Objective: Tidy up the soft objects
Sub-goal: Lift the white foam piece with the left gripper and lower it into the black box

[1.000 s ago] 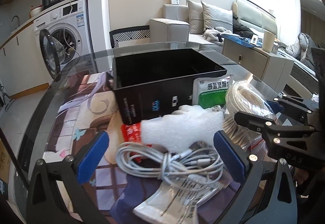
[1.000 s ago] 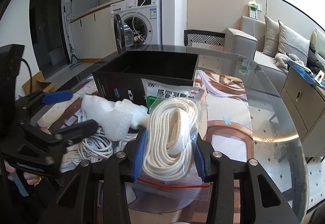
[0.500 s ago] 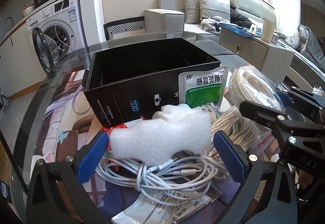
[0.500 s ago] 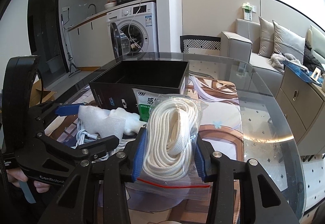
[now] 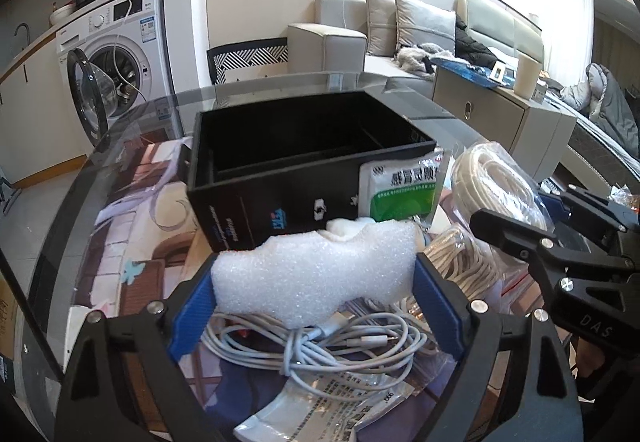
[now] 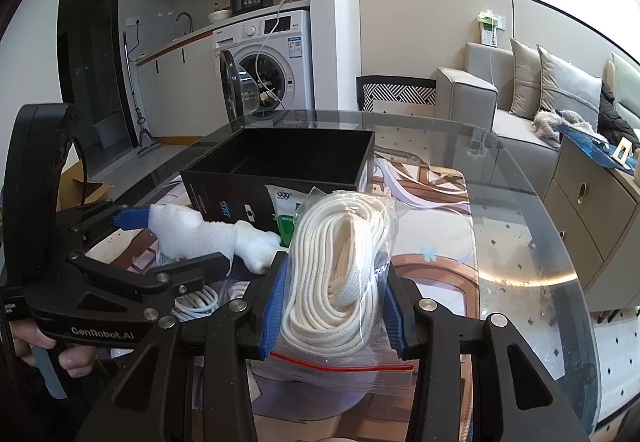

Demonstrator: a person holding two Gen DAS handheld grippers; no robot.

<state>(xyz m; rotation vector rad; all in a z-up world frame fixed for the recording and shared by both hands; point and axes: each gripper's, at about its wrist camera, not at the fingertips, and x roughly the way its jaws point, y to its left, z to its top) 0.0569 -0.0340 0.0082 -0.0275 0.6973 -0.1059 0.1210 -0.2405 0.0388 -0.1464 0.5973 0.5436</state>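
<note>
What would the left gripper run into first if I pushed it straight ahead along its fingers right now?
Probably the near wall of the black box. The left gripper is shut on the foam piece, and the box stands directly beyond it, though depth is hard to judge in this fisheye view.

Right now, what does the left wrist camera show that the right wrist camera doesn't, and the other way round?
Only the left wrist view shows the printed sachet lying flat under the coiled white cable, and the full face of the green medicine packet.

Only the right wrist view shows the bag's red zip seal and the person's fingers on the left gripper's handle.

Both show the black box, the white foam piece squeezed in the left gripper, and the bagged white rope clamped in the right gripper.
</note>
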